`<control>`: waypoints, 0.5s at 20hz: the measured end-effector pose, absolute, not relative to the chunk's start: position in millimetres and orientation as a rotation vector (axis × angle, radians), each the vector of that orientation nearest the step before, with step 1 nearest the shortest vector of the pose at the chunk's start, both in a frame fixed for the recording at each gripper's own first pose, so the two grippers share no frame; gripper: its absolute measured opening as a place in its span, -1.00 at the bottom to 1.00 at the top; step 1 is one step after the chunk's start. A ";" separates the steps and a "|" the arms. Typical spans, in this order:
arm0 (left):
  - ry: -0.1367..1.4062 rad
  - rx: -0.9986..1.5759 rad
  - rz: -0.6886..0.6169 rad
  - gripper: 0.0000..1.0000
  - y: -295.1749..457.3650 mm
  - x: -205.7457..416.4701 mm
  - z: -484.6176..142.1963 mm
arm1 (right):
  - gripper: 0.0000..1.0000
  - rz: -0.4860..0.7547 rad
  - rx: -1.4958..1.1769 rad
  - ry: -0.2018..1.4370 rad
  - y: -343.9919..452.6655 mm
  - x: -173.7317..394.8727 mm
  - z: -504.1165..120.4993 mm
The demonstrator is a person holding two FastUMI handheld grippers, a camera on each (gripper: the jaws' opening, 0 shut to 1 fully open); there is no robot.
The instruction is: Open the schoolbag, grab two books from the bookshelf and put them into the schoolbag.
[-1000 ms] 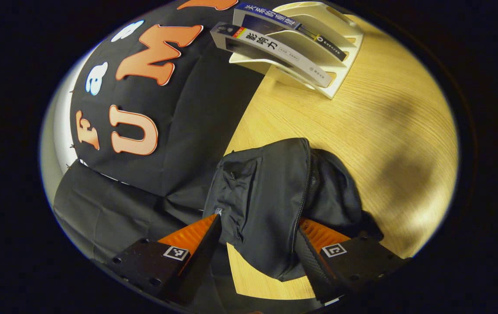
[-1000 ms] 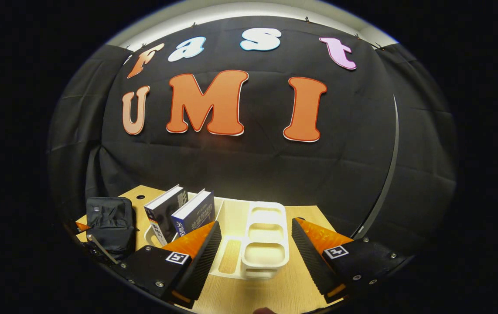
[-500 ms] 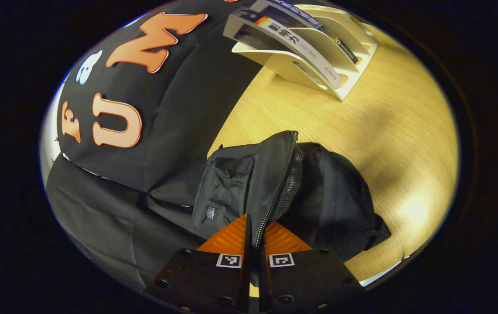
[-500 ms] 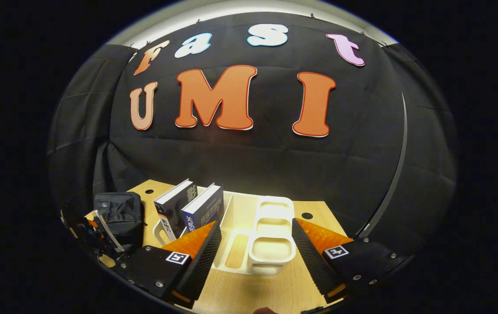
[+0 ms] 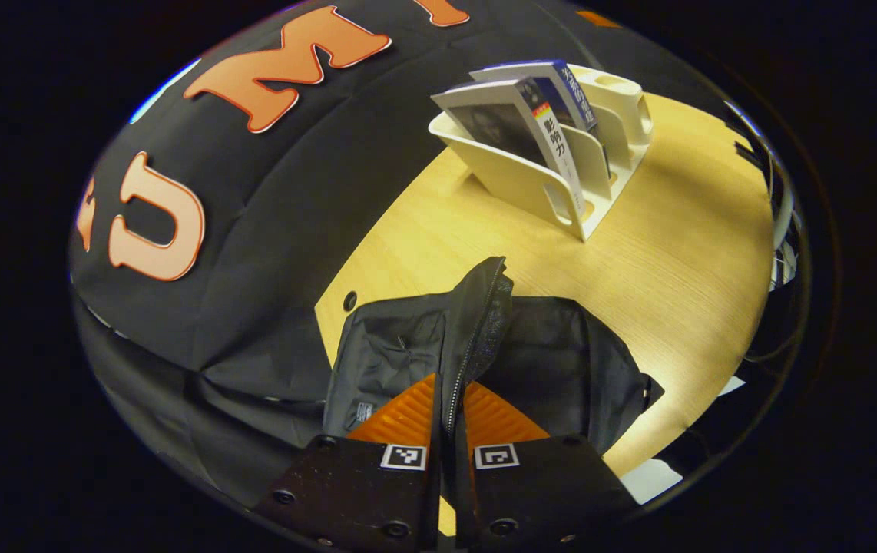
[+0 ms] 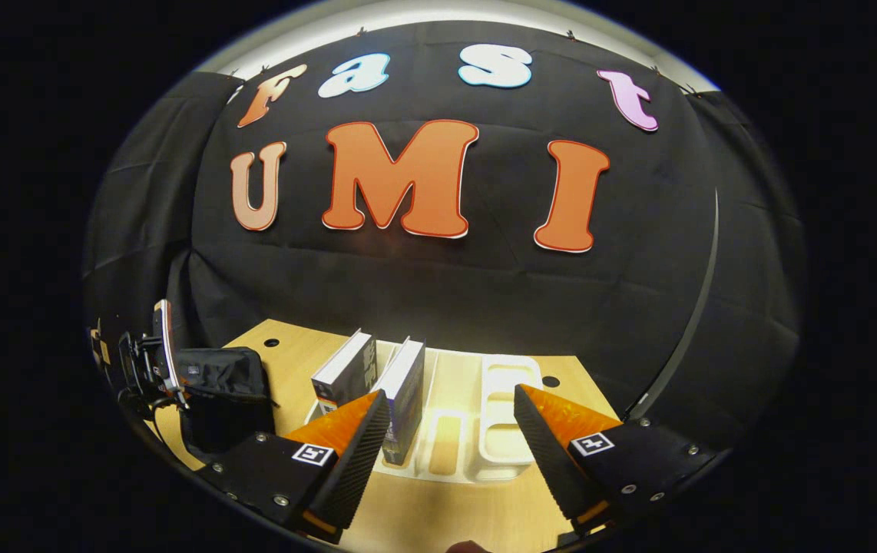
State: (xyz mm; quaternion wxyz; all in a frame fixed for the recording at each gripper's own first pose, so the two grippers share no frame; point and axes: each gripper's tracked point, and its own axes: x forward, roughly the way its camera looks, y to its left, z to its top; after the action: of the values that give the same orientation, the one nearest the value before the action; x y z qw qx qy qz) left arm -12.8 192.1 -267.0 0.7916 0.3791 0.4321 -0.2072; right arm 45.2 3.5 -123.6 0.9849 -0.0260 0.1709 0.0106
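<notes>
- The schoolbag is black all over, with a dark zipper line along its raised edge and a small pale label low on its front pocket.
- The bookshelf is plain cream white.
- One book has a grey cover, a white spine with dark characters and a red and yellow patch near the spine's top.
- The other book has a dark blue spine with pale lettering.
- The worktop is light yellow wood with fine straight grain.
- Each gripper body carries a small black-and-white square marker.
</notes>
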 end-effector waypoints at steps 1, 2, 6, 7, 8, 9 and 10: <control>0.923 0.801 -0.492 -0.82 197.6 -9.6 -259.8 | 0.92 -0.009 -0.051 0.363 14.7 43.9 -121.5; 0.922 0.775 -0.535 -0.82 201.5 -4.9 -253.5 | 0.92 -0.026 -0.054 0.381 28.0 41.5 -118.3; 0.938 0.675 -0.678 -0.86 214.8 14.6 -239.6 | 0.92 -0.052 -0.062 0.454 80.7 41.7 -107.9; 0.957 0.650 -0.695 -0.86 218.5 15.2 -232.7 | 0.92 -0.042 -0.067 0.494 93.8 42.7 -108.5; 0.970 0.625 -0.714 -0.86 222.8 18.1 -230.7 | 0.92 -0.030 -0.067 0.534 104.4 43.0 -107.7; 0.983 0.607 -0.728 -0.88 226.4 20.8 -228.1 | 0.93 -0.018 -0.062 0.564 114.8 47.3 -105.7; 0.991 0.595 -0.737 -0.87 229.0 23.9 -224.5 | 0.94 -0.009 -0.054 0.594 124.3 51.7 -102.6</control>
State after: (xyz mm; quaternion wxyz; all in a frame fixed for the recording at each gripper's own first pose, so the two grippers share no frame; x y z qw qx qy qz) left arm 23.9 229.0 -224.5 0.7742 0.2748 0.4577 -0.3401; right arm 51.7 124.3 -102.6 0.9558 -0.0268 0.2929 -0.0042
